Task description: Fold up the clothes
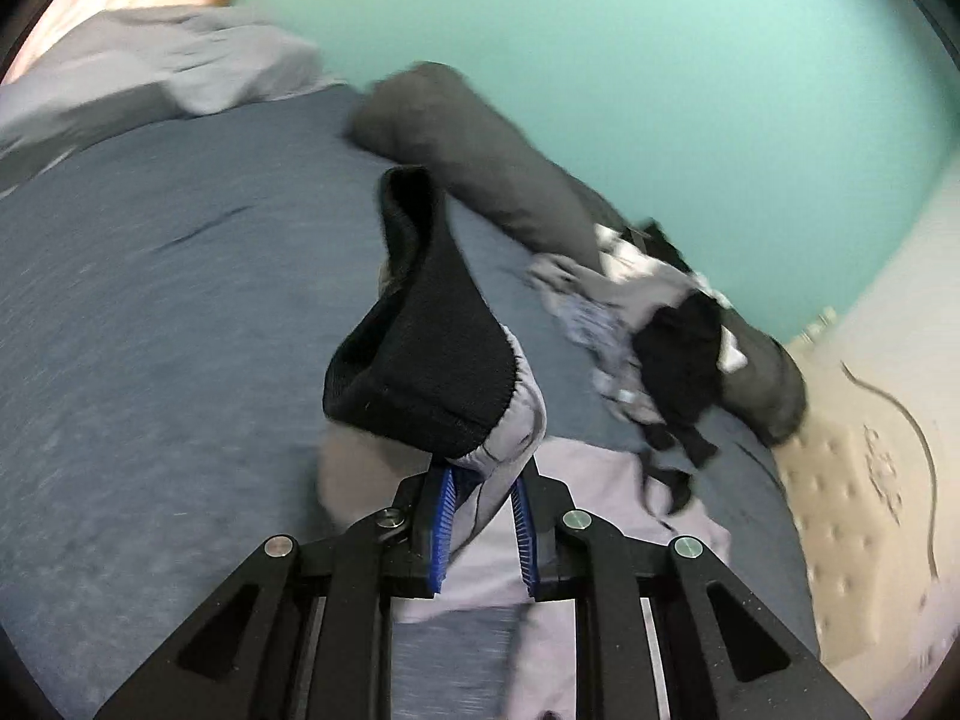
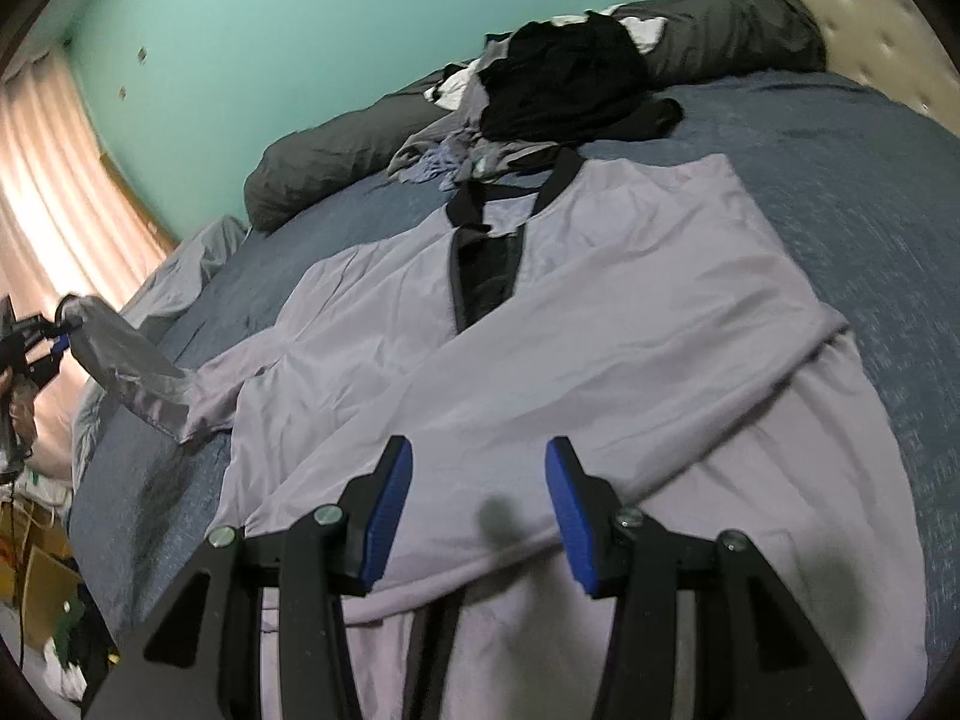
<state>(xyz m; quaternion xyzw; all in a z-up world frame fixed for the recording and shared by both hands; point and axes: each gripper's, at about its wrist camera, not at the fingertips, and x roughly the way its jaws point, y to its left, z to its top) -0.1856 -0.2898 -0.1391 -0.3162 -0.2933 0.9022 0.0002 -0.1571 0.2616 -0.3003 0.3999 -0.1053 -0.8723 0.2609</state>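
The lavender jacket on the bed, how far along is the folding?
Done: the jacket lies flat on the blue bedspread, one sleeve already crossed over its front. In hand: the left gripper pinches the other sleeve's black cuff, lifted off the bed; the right gripper hovers open above the hem. Left: lay that sleeve across, fold the body, then tackle the clothes pile.

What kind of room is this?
Most likely a bedroom: a bed with a blue cover, a long grey pillow against the teal wall, and clothes piled beside it.
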